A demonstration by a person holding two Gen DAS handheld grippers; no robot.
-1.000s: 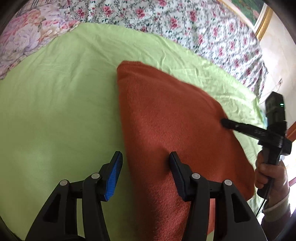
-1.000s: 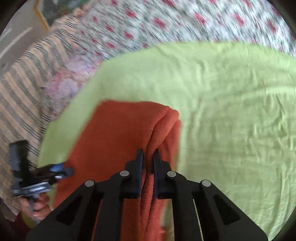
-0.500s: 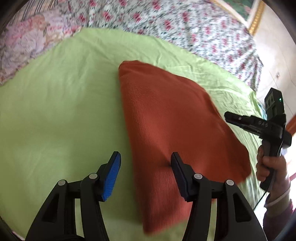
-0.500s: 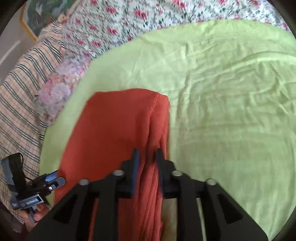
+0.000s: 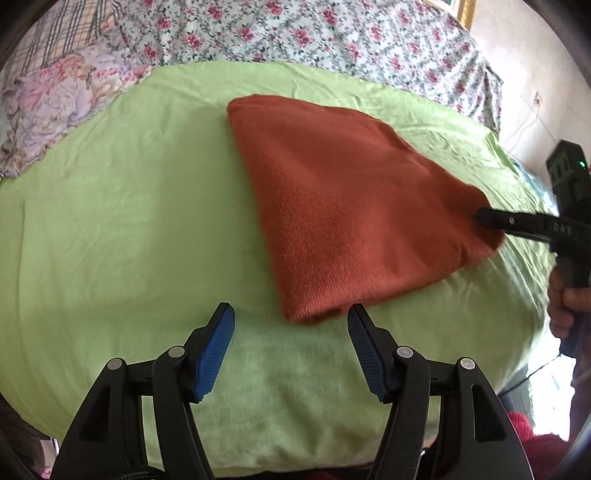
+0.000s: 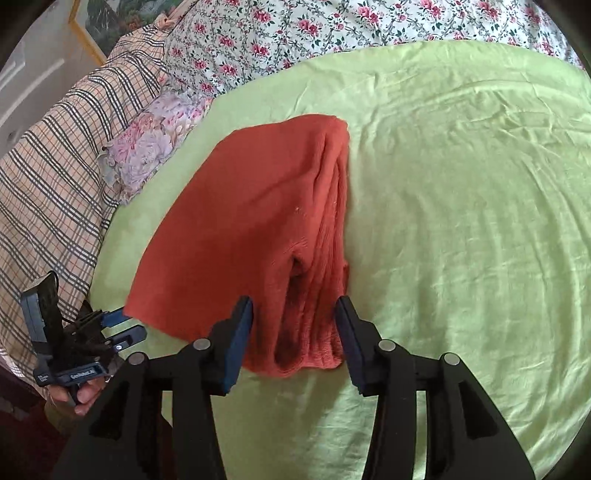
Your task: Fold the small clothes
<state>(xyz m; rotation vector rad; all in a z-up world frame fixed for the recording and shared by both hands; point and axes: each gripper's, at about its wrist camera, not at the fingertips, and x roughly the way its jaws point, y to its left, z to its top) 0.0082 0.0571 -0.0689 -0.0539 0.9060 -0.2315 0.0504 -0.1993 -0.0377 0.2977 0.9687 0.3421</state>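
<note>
Lying on the bed: a folded rust-orange knitted garment (image 5: pixel 347 206) rests flat on the pale green sheet (image 5: pixel 122 221), roughly in the middle of it.
Garment shape: from the left wrist view it looks like a smooth wedge, narrow at the far end and wide near the grippers; from the right wrist view several stacked layers (image 6: pixel 325 258) show along its right-hand edge.
Left gripper (image 5: pixel 291 343): black arms with blue ribbed pads (image 5: pixel 216 349), jaws spread wide, holding nothing; the near corner of the garment lies just beyond and between the fingertips, and I cannot tell whether it touches them.
Right gripper (image 6: pixel 295 332): jaws spread apart, one on either side of the garment's layered near end, not pinching it; seen side-on from the left wrist view, its tip sits at the garment's far right corner.
Right hand (image 5: pixel 565 306): wrapped around the black handle at the sheet's right edge.
Left hand (image 6: pixel 83 393): gripping its handle, low at the sheet's left edge.
Surroundings: a white bedcover with pink roses (image 6: pixel 314 26) lies behind the sheet, a lilac floral pillow (image 6: pixel 147 140) beside it, and a beige checked blanket (image 6: pixel 48 177) further left.
</note>
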